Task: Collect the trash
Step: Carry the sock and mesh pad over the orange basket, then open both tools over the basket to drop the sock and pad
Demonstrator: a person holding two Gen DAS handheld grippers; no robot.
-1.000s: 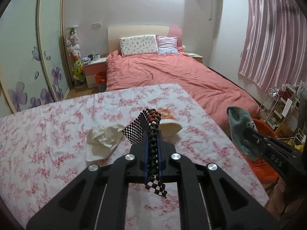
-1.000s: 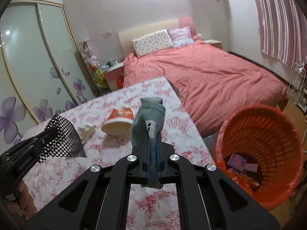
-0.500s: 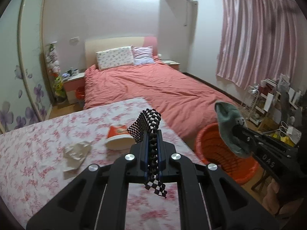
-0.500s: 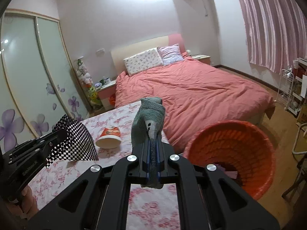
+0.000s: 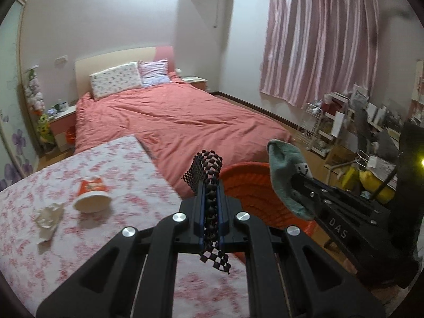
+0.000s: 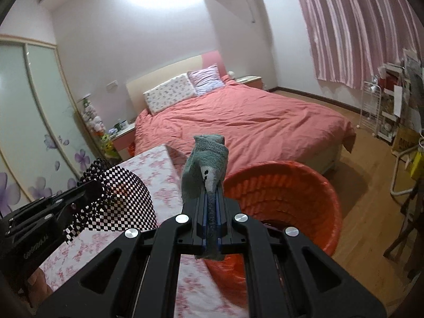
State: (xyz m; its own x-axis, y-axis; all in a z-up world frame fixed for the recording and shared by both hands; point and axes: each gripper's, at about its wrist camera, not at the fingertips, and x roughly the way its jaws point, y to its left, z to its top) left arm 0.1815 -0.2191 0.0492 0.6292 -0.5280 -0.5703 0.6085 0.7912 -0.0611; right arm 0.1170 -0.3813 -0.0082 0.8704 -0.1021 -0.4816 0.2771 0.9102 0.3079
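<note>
Though blurred, sock [image 6: 206, 164] seemingly upright.

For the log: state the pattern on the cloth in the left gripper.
Black-and-white checks on the cloth; right wrist view.

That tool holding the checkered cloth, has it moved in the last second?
Yes. The left tool has swung from over the floral table toward the orange basket.

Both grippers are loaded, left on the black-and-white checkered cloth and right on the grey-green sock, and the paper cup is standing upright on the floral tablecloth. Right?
Not quite: the red-and-white paper cup lies on its side on the floral tablecloth, open mouth toward the camera, as the left wrist view shows. The rest holds: the left gripper clamps the black-and-white checkered cloth, and the right gripper clamps the grey-green sock.
</note>
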